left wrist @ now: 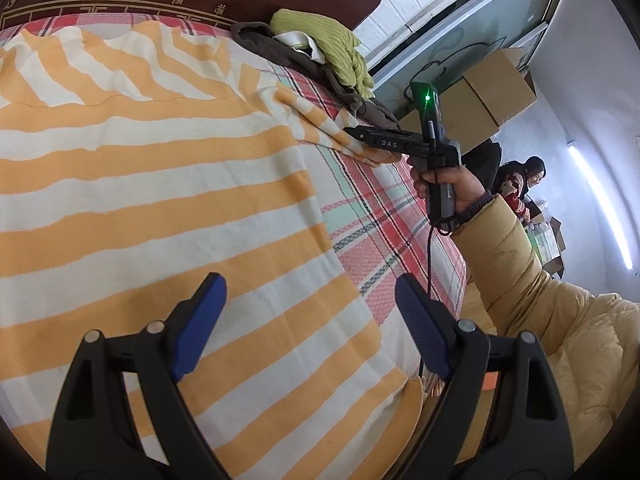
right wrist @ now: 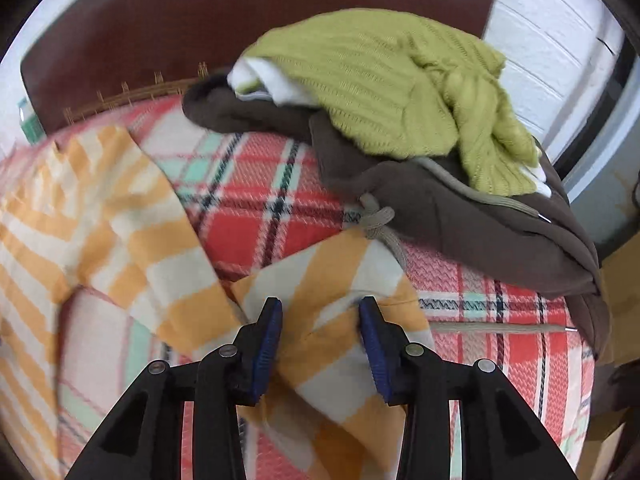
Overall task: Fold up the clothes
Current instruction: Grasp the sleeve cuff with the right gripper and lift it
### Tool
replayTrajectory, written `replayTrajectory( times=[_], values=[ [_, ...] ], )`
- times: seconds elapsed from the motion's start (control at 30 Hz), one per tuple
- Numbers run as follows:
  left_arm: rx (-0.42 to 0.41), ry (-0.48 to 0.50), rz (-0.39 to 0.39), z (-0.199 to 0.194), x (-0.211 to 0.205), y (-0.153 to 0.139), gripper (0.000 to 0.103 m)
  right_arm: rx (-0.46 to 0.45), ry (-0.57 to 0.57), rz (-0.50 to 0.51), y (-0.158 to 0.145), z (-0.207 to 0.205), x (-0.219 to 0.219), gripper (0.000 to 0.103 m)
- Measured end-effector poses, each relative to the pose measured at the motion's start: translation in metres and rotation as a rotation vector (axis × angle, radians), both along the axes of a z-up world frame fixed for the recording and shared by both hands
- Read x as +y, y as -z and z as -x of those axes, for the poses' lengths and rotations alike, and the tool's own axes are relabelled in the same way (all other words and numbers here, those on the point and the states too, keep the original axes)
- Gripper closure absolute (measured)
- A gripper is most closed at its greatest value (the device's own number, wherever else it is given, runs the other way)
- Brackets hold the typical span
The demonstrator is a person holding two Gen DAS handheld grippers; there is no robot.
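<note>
An orange-and-white striped shirt [left wrist: 160,184] lies spread on the plaid bed cover [left wrist: 376,216]. My left gripper [left wrist: 310,320] is open and empty, hovering over the shirt's lower right part. My right gripper [right wrist: 320,336] has the shirt's sleeve [right wrist: 328,280] between its jaws, which stand partly apart with the cloth bunched between them. In the left wrist view the right gripper [left wrist: 362,138] holds that sleeve end at the shirt's far right side, lifted a little off the bed.
A pile of a green knit sweater [right wrist: 392,92] on a brown hoodie [right wrist: 460,224] sits at the bed's far right corner, by the dark red headboard [right wrist: 224,24]. Cardboard boxes [left wrist: 492,88] and a seated person [left wrist: 524,184] are beyond the bed's right edge.
</note>
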State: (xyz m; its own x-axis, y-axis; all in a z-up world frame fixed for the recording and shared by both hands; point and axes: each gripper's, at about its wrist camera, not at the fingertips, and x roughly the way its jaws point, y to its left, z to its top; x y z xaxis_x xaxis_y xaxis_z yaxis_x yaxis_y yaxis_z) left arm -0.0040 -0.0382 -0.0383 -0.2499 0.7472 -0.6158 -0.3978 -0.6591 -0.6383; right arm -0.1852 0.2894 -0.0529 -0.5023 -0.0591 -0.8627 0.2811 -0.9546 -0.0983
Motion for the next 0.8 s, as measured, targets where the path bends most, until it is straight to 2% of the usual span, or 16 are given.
replayTrajectory(
  times=[0.07,0.3,0.4,0.43,0.53,0.6,0.63,0.67,0.8],
  values=[
    [-0.004,-0.002,0.000,0.001,0.000,0.001,0.016,0.024,0.063,0.011,-0.006,0.000,0.010,0.097],
    [0.010,0.015,0.017,0.019,0.011,-0.005,0.016,0.168,0.285,0.446,-0.061,-0.046,0.101,0.097],
    [0.026,0.034,0.029,0.029,0.022,-0.010,0.016,0.232,0.406,0.596,-0.074,-0.077,0.143,0.097],
    [0.032,0.041,0.034,0.032,0.026,-0.011,0.017,0.234,0.443,0.609,-0.073,-0.085,0.152,0.097],
    [0.052,0.065,0.040,0.039,0.037,-0.016,0.016,0.150,0.509,0.609,-0.053,-0.106,0.167,0.092],
    [0.058,0.079,0.044,0.042,0.045,-0.018,0.016,0.096,0.542,0.588,-0.040,-0.118,0.174,0.082],
    [0.057,0.085,0.044,0.044,0.048,-0.018,0.016,0.074,0.538,0.539,-0.035,-0.122,0.171,0.075],
    [0.056,0.090,0.045,0.045,0.050,-0.018,0.016,0.061,0.527,0.492,-0.032,-0.127,0.168,0.064],
    [0.054,0.097,0.051,0.047,0.057,-0.017,0.016,0.137,0.331,0.311,-0.048,-0.141,0.129,0.061]
  ],
)
